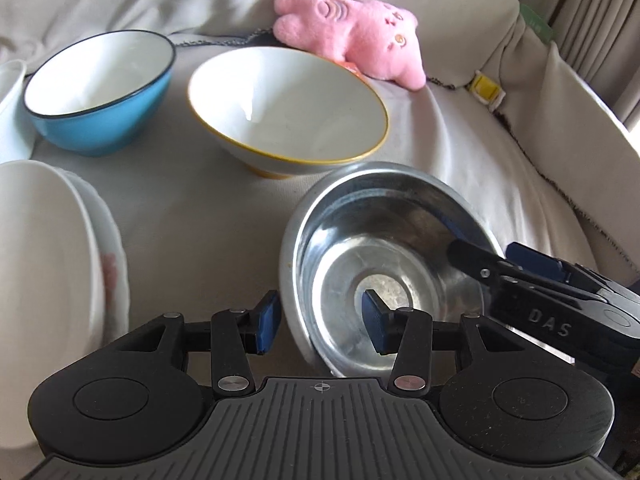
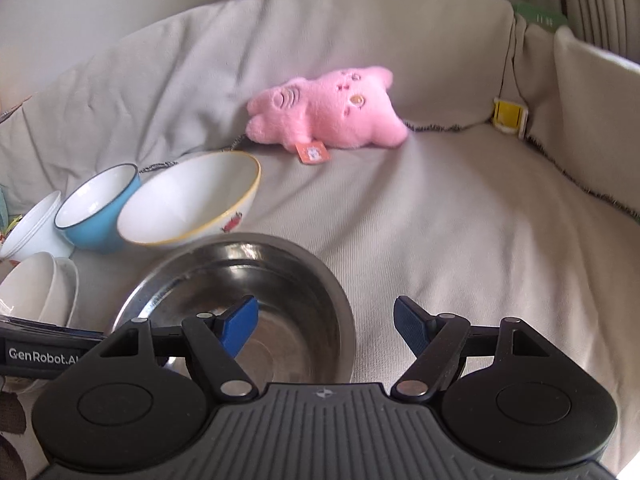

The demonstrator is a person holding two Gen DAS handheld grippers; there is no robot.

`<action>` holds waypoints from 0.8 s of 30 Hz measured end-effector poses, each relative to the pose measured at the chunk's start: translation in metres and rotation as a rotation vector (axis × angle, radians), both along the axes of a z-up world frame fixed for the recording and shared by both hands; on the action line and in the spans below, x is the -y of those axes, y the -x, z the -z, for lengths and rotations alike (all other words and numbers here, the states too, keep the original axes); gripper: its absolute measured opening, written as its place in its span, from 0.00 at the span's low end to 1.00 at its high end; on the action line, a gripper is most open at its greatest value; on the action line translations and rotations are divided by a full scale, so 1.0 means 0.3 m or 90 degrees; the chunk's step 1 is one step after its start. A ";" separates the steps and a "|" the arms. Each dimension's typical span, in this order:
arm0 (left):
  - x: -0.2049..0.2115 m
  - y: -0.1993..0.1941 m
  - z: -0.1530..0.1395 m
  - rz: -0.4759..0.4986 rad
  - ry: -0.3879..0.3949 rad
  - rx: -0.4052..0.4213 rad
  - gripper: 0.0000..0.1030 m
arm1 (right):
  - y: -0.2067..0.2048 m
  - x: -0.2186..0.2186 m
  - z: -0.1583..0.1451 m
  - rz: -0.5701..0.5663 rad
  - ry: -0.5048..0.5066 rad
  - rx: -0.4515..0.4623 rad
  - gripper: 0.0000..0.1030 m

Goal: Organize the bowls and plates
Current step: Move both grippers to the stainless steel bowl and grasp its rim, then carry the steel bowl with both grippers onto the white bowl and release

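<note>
While both grippers straddle opposite sides of the steel bowl (image 1: 384,264), neither has clamped: left gripper (image 1: 322,322) has one pad outside the near wall and one inside, with visible gap to the metal; right gripper (image 2: 324,328) likewise, jaws apart across the rim, left pad inside, right pad outside. Steel bowl sits on the cloth-covered sofa (image 2: 460,220), just in front of the yellow-rimmed bowl (image 1: 288,108), blue bowl (image 1: 100,92) beyond, white bowls (image 1: 48,256) stacked to the side. Two-sided approach probably because the bowl is wide and slick; likely destination is nesting with the others. Pink plush (image 2: 324,112) is irrelevant.
</note>
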State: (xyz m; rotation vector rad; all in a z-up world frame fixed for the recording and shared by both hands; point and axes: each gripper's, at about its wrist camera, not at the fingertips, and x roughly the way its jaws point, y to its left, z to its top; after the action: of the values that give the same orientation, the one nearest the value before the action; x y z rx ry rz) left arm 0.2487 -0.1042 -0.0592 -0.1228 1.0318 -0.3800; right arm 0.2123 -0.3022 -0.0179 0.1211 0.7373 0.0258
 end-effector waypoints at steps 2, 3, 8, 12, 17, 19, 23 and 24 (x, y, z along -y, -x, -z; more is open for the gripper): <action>0.013 0.004 0.011 -0.001 -0.009 0.003 0.43 | -0.014 -0.008 0.026 -0.004 -0.008 -0.008 0.74; 0.021 0.001 0.018 -0.002 -0.018 0.002 0.42 | -0.024 -0.012 0.039 -0.006 -0.015 -0.013 0.74; 0.047 -0.010 0.056 0.014 -0.035 -0.021 0.40 | -0.046 -0.026 0.072 -0.017 -0.079 -0.037 0.71; 0.048 -0.003 0.056 0.013 -0.039 -0.015 0.37 | -0.035 -0.038 0.081 -0.004 -0.076 -0.031 0.67; 0.056 0.000 0.061 0.018 -0.069 -0.006 0.26 | -0.043 -0.030 0.127 -0.001 -0.100 -0.048 0.50; 0.063 0.004 0.060 0.023 -0.077 -0.002 0.26 | -0.037 -0.036 0.127 -0.003 -0.092 -0.042 0.50; 0.077 0.025 0.065 0.036 -0.093 0.020 0.26 | -0.033 -0.033 0.131 -0.004 -0.097 -0.042 0.50; 0.079 0.033 0.066 0.039 -0.096 0.027 0.26 | -0.031 -0.033 0.131 -0.004 -0.097 -0.042 0.50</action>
State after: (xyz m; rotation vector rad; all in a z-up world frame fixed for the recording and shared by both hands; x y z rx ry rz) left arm 0.2388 -0.1281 -0.0789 0.0519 1.0197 -0.3572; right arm 0.2215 -0.2921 -0.0572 0.2665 0.8013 0.0849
